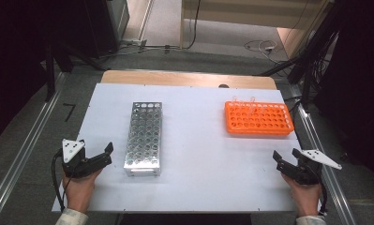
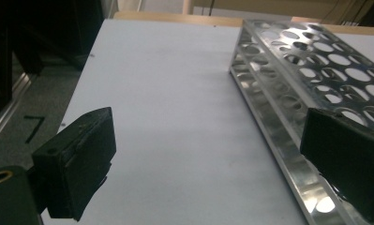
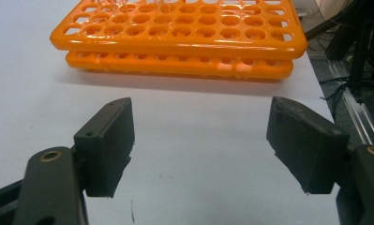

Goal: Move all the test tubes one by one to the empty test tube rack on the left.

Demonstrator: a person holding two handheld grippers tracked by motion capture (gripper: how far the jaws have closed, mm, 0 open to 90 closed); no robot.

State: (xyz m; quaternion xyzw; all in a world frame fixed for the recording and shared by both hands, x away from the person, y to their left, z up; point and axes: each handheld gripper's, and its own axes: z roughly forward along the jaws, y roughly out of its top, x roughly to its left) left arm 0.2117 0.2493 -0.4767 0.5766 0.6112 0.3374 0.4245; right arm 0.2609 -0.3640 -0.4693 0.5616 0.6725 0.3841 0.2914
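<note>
Standing beside the desk (image 1: 194,187), I see both hands low at the near edge, each holding a gripper with nothing in it. The left gripper (image 1: 100,155) has its jaws spread wide and empty; the right gripper (image 1: 284,159) is the same, jaws wide apart and holding nothing.

What could go wrong, in my judgement: the metal rack (image 1: 144,137) stands just beside the left jaws, and in the left gripper view the inner jaw already overlaps the near corner of the metal rack (image 2: 311,89) (I cannot tell if it touches). A careless push forward could knock this rack or slide it on the smooth white sheet. On the right side the danger is different: the orange rack (image 1: 258,118) carries small clear tubes (image 1: 243,100) at its far edge, which are thin and hard to see. Reaching over the rack for them, the jaws could catch the rim and tip or drag the whole rack.

Relative to the jaws, the orange rack (image 3: 180,35) lies straight ahead of the right jaws and well apart, about centred between them. The metal rack lies at the inner side of the left jaws, not between them, running forward away from them.
</note>
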